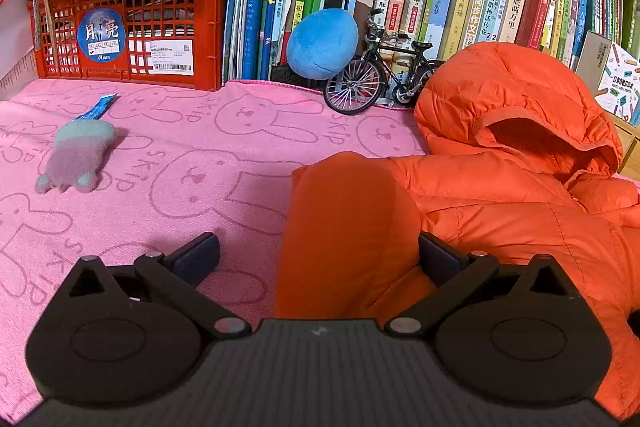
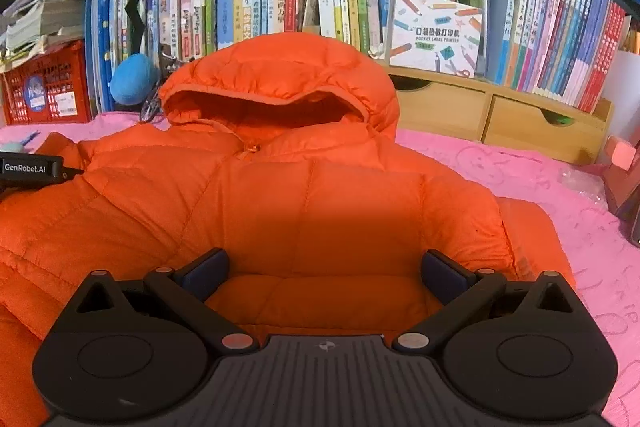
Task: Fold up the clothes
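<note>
The puffy orange hooded down jacket (image 2: 304, 195) lies front-up on the pink rabbit-print towel (image 1: 168, 155) covering the counter, hood propped toward the bookshelf. Both tongs gape wide, gripping nothing: the left tongs (image 1: 318, 259) straddle the sleeve end (image 1: 344, 227), the right tongs (image 2: 324, 271) hover over the lower front. For a clean fold, pinch the sleeve near its cuff (padding slips easily) and carry it flat across the chest.
</note>
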Motion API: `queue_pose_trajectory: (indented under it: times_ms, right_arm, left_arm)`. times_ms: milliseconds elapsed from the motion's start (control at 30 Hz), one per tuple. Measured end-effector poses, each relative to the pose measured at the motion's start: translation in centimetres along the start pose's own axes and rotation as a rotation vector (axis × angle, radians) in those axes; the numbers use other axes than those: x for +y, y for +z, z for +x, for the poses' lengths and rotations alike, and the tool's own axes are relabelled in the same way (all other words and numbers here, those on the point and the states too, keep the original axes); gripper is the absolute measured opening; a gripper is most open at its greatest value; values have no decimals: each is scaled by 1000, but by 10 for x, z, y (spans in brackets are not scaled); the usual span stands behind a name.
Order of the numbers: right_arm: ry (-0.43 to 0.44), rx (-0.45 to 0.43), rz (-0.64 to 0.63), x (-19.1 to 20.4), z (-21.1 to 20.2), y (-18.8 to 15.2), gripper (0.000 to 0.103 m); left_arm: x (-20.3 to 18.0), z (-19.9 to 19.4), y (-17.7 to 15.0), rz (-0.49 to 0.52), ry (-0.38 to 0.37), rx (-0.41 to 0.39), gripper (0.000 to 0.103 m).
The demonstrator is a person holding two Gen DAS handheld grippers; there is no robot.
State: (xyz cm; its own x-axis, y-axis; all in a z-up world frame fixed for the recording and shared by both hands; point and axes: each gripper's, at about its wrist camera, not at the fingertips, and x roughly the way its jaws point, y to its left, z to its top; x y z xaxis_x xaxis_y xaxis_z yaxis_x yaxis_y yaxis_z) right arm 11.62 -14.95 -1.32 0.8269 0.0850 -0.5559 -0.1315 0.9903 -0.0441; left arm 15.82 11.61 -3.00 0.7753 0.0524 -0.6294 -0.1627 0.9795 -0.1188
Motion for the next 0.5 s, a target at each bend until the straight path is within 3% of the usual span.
queue_pose_trajectory:
  times_ms: [367,500]
  right_arm:
    - [25,16,43,-6,3,1,103]
    - [26,21,48,-7,3,0,103]
  left_arm:
    - [-2,-17,-1,-54,18,33,103]
    - [-9,-49,-4,7,-46,-42,103]
